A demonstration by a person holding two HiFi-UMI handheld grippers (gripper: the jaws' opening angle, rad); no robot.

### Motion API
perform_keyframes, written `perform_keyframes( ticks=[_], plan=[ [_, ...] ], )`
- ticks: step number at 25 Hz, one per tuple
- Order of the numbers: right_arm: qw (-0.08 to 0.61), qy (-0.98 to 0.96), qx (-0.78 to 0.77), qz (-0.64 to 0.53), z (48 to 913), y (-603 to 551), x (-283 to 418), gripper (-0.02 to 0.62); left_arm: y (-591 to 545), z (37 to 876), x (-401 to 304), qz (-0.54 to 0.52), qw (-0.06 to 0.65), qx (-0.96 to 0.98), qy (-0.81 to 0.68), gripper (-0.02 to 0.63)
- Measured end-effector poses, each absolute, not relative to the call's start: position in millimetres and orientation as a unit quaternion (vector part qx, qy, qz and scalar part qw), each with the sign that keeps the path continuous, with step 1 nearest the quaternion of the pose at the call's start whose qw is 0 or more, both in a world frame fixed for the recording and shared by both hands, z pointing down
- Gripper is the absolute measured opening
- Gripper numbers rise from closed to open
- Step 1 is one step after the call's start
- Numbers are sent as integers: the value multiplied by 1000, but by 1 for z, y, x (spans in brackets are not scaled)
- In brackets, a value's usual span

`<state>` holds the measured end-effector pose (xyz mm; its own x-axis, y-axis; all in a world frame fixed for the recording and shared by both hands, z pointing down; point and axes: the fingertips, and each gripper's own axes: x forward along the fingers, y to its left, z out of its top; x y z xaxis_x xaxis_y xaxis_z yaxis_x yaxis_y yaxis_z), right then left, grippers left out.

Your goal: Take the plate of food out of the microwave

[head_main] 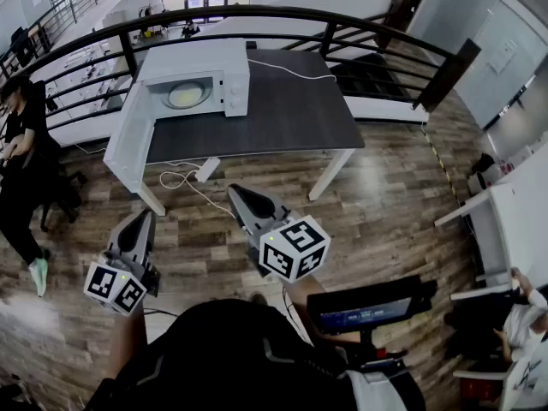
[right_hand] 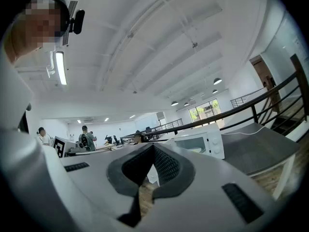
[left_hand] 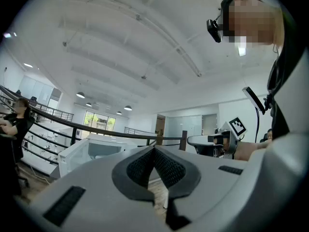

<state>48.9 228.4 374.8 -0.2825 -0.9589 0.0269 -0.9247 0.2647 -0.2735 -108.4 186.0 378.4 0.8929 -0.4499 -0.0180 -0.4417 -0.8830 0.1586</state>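
Observation:
A white microwave (head_main: 195, 80) stands at the left end of a dark table (head_main: 291, 114), its door (head_main: 128, 139) swung open to the left. Inside it lies a pale plate of food (head_main: 187, 95). Both grippers hang over the wooden floor, well short of the table. My left gripper (head_main: 144, 217) is shut and empty, and so is my right gripper (head_main: 233, 191). In the left gripper view the jaws of the left gripper (left_hand: 154, 151) meet, with the microwave (left_hand: 94, 151) far beyond. The right gripper (right_hand: 153, 149) points toward the microwave (right_hand: 198, 141).
A black railing (head_main: 257, 14) curves behind the table. A white cable with a power adapter (head_main: 205, 171) lies on the floor under the table's front edge. A person in black (head_main: 21, 161) stands at the left. A desk with a monitor (head_main: 368, 308) sits at my right.

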Motion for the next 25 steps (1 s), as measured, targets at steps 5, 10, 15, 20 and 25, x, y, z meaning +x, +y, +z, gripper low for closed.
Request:
perform_keyframes(
  ticks=[5, 10, 15, 20, 25],
  plan=[
    [70, 793, -593, -123, 379, 221, 41, -3, 181, 378, -116, -27, 74, 971, -227, 5],
    [77, 781, -604, -139, 382, 212, 39, -3, 173, 377, -122, -28, 72, 970, -230, 5],
    [93, 779, -605, -134, 375, 207, 37, -3, 167, 375, -127, -32, 74, 970, -231, 5],
    [100, 775, -607, -144, 375, 203, 33, -3, 162, 375, -132, -40, 76, 969, -230, 5],
    [91, 773, -611, -142, 377, 199, 25, -3, 155, 377, -141, -41, 79, 968, -233, 5]
  ],
)
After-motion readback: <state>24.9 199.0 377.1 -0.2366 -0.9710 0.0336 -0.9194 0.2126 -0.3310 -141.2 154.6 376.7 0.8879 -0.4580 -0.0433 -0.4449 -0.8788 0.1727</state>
